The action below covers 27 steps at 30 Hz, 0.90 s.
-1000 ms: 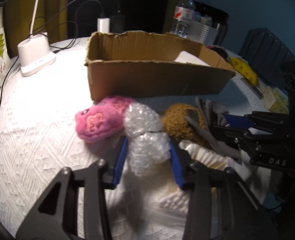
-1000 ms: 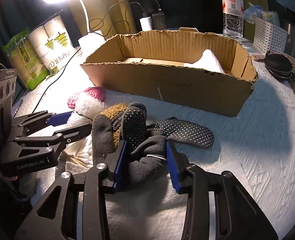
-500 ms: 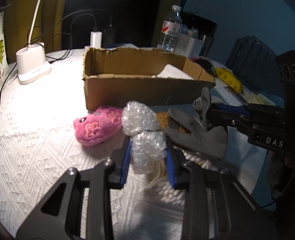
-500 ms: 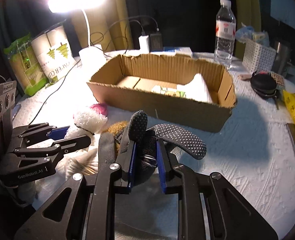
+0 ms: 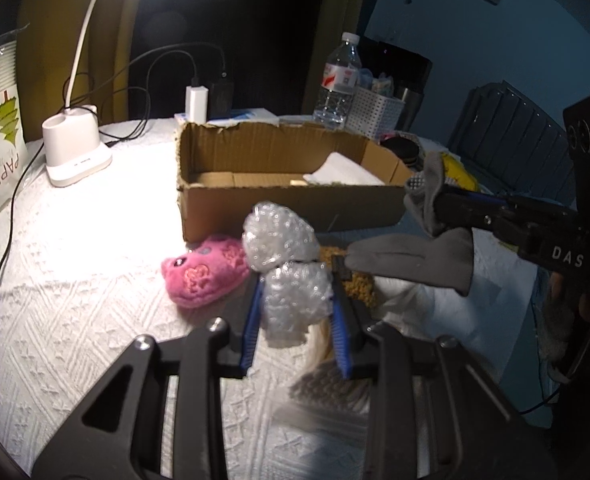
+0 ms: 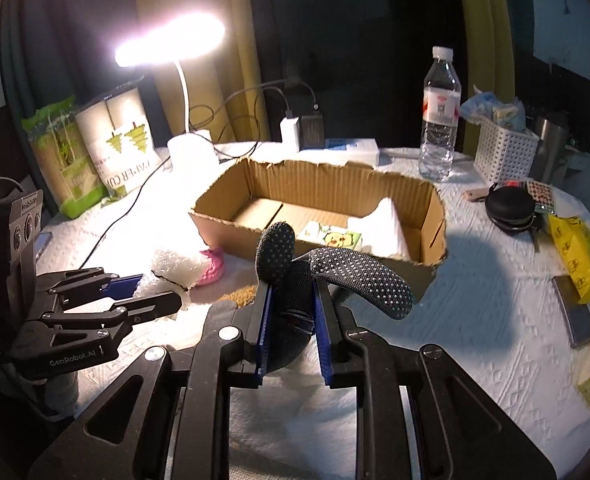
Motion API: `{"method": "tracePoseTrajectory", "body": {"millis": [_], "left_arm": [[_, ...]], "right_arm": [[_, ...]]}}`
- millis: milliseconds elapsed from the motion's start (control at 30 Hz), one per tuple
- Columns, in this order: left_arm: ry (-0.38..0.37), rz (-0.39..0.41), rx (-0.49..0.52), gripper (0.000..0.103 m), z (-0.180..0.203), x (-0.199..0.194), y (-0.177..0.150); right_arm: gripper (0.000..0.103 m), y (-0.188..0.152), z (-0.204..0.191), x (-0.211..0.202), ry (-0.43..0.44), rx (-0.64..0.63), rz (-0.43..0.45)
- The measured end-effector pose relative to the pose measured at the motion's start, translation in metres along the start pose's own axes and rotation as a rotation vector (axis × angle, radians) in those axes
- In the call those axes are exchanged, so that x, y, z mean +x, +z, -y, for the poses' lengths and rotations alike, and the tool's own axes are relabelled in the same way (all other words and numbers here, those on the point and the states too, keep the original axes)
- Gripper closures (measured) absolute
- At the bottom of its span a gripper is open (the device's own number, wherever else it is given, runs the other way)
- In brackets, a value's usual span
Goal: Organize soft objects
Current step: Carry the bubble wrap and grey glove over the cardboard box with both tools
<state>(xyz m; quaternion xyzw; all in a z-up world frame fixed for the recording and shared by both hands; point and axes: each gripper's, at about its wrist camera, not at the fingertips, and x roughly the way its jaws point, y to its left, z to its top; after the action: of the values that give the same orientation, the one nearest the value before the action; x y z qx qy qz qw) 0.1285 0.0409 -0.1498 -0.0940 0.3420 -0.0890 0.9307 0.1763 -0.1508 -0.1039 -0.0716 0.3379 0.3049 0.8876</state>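
Note:
My left gripper (image 5: 297,304) is shut on a wad of bubble wrap (image 5: 287,276) and holds it above the table, in front of the open cardboard box (image 5: 287,204). My right gripper (image 6: 293,312) is shut on a grey dotted glove (image 6: 335,268), lifted above the table near the box's (image 6: 323,204) front wall. The glove also shows in the left wrist view (image 5: 423,256). A pink plush toy (image 5: 207,272) lies on the table beside a brown fuzzy item (image 5: 355,280). A white folded item (image 6: 387,228) lies inside the box.
A white lamp base (image 5: 75,152) stands back left with cables. A water bottle (image 6: 439,116) and a white basket (image 6: 503,152) stand behind the box. A paper-cup pack (image 6: 119,144), a black case (image 6: 511,208), a yellow packet (image 6: 575,260) and a phone (image 6: 575,312) lie around.
Both grippers have risen above the table. The bubble wrap and the glove have come up with them, and the views now look down into the box.

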Motion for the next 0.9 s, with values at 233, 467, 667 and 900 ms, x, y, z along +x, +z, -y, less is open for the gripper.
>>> {"method": "tracePoseTrajectory", "body": {"millis": [233, 467, 667, 900], "left_arm": [[0.019, 0.016, 0.000, 0.071, 0.000, -0.004, 0.009], [0.030, 0.034, 0.007, 0.071, 0.003, -0.007, 0.018], [0.030, 0.055, 0.016, 0.071, 0.007, -0.012, 0.028], [0.031, 0.080, 0.023, 0.071, 0.009, -0.016, 0.040]], "right_arm": [[0.082, 0.006, 0.003, -0.013, -0.002, -0.005, 0.038], [0.082, 0.011, 0.008, -0.022, -0.006, -0.007, 0.064], [0.082, 0.017, 0.014, -0.029, -0.012, -0.005, 0.088], [0.082, 0.023, 0.019, -0.035, -0.018, -0.005, 0.106]]}}
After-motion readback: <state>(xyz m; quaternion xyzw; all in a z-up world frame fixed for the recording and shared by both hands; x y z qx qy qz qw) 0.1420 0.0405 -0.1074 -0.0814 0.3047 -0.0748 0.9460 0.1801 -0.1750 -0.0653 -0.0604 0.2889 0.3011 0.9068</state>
